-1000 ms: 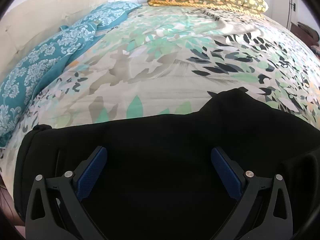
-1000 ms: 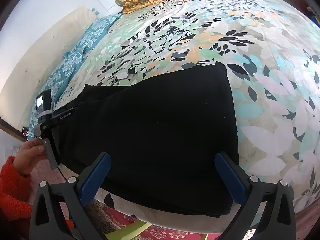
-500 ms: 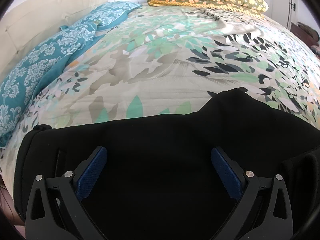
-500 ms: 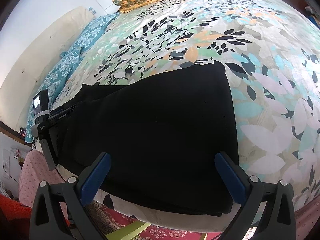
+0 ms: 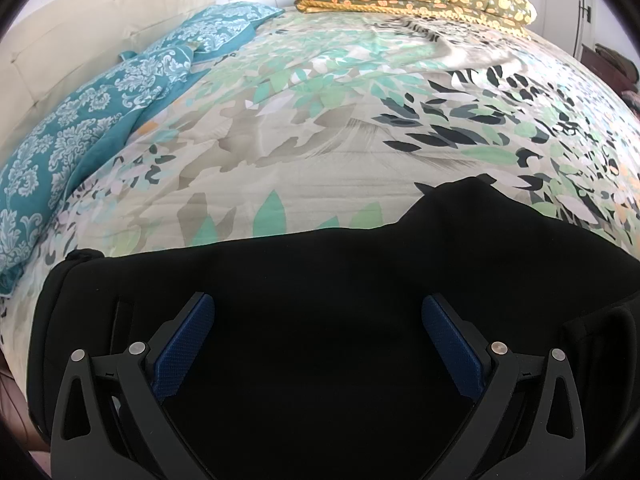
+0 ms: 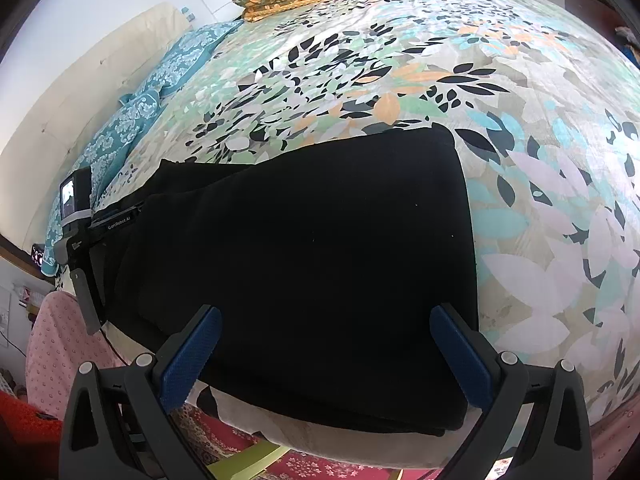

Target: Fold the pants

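Hand gone from left gripper (image 6: 120, 216), right gripper (image 6: 324, 344) backed off slightly; both spread wide, empty, over folded black pants (image 6: 304, 248) on bed (image 6: 560, 184).

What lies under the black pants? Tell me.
The black pants lie flat on the leaf-print bedspread, their near edge hanging slightly over the bed's edge. The part of the bedspread beneath them is covered, so anything else there cannot be seen.
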Tool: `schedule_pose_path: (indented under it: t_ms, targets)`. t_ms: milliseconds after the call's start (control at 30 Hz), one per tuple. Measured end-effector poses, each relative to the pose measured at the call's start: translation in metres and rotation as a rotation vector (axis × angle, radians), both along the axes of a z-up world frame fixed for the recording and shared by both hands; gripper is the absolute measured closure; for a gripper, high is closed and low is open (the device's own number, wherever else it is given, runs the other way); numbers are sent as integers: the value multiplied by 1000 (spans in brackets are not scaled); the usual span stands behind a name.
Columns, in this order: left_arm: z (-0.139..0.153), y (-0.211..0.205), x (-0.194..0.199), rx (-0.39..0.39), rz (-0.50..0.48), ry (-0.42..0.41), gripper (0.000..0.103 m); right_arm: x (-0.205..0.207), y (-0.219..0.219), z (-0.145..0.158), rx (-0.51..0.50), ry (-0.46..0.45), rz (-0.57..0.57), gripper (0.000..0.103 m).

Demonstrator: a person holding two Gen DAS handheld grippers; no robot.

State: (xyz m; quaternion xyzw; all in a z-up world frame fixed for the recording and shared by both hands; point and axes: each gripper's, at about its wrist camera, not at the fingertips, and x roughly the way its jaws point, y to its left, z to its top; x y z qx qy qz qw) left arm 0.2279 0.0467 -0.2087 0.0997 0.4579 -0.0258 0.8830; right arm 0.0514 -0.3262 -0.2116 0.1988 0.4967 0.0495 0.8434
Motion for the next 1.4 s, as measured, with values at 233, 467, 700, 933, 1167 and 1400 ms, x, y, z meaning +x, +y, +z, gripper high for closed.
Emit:
schedule_pose_path:
  t_ms: [233,467,700,933,1167,1400]
  targets:
    - [0,0,0,0,0,0,0,0,-1,0,12,-1,-8,0]
    - [0,0,0,0,0,0,0,1,1,0,-6,3,-4,0]
    - [0,0,0,0,0,0,0,1,2,0,-15,5,-1,0]
    - [0,0,0,0,0,-1,0,2,3,0,-18,4,1,0]
    - [0,0,0,0,0,-1,0,1,5,-1,-35,5,8,0]
    - [0,0,0,0,0,-1,0,1,5,-1,-33,5,8,0]
